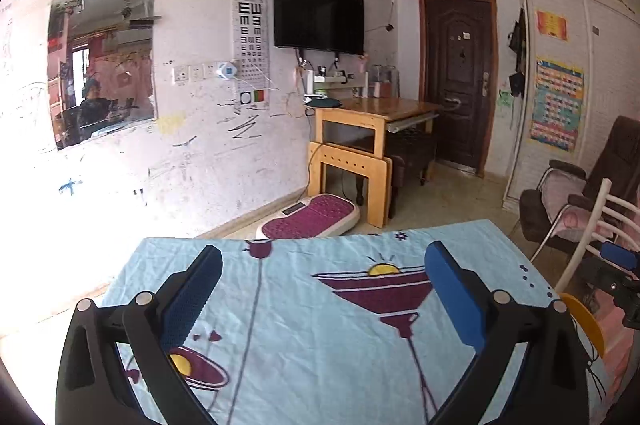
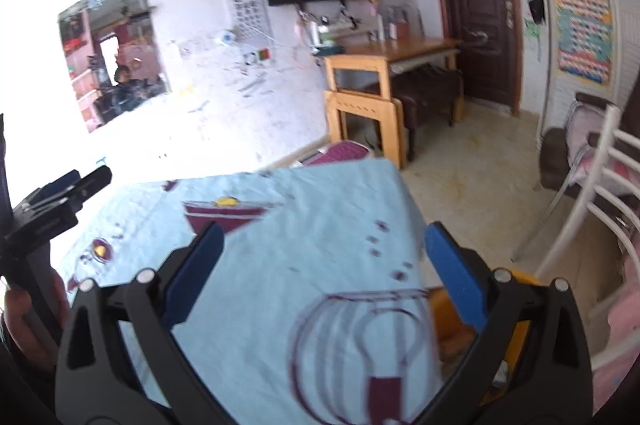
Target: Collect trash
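Trash cannot be picked out in either view; nothing on the cloth reads as litter.

Left tool hangs released over the surface, its blue pads spread wide with only cloth between them. Right tool is likewise released, jaws wide, grasping nothing, and it sits over the surface's right edge. In the right wrist view the left tool shows at the far left, held in a hand.

The surface is covered by a light blue cloth printed with maroon cocktail glasses and small yellow suns. The right wrist view is somewhat blurred.

Just beside the surface's right edge, below the right tool's right finger, is a yellow object; what it is cannot be told. A white chair stands near that same side, with a dark armchair behind it.

Beyond the far edge, a purple footplate lies on the floor beside a wooden desk. On the scribbled wall hang a TV, an eye chart and a mirror. A dark door stands shut to the right of the desk.
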`<state>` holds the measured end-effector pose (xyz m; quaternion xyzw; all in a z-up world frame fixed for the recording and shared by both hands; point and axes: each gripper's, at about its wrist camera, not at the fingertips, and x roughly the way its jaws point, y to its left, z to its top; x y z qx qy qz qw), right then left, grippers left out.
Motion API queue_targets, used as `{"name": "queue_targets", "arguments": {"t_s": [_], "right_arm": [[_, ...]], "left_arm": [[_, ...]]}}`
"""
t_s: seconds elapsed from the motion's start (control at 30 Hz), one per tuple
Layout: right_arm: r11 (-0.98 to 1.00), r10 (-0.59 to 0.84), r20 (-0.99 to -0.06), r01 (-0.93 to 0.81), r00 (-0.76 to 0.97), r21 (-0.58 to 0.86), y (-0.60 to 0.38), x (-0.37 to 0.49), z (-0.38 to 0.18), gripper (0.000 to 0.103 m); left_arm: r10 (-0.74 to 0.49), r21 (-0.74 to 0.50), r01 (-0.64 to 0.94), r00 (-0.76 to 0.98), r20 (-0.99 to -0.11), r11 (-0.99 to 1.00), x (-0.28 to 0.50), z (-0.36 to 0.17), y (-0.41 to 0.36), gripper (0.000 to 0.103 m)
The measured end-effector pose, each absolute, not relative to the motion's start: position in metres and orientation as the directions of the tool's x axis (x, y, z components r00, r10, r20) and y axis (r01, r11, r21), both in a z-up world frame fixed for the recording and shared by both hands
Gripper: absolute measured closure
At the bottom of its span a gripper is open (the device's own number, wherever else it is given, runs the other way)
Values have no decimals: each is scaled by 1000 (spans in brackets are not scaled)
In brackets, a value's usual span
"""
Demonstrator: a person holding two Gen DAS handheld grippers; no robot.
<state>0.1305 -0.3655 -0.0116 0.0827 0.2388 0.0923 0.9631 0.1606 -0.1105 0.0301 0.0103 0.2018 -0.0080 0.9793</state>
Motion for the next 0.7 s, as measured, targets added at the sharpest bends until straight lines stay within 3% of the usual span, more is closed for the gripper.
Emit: {"name": "queue_targets", "arguments": {"t_s": [0.2,0.4,0.7], "right_arm": [[957,264,-330,-204,906,204,-314,135,2,6],[952,281,-207,-245,937,185,-289,134,8,6],[978,201,-115,-194,973,73,-274,130,9,6]], "left_arm": [[48,-25,-61,934,-353,998,159,34,-51,7],[148,47,-141,957,-250,989,155,34,-25,6],[201,38,-198,951,-234,980,157,26,-6,6]]}}
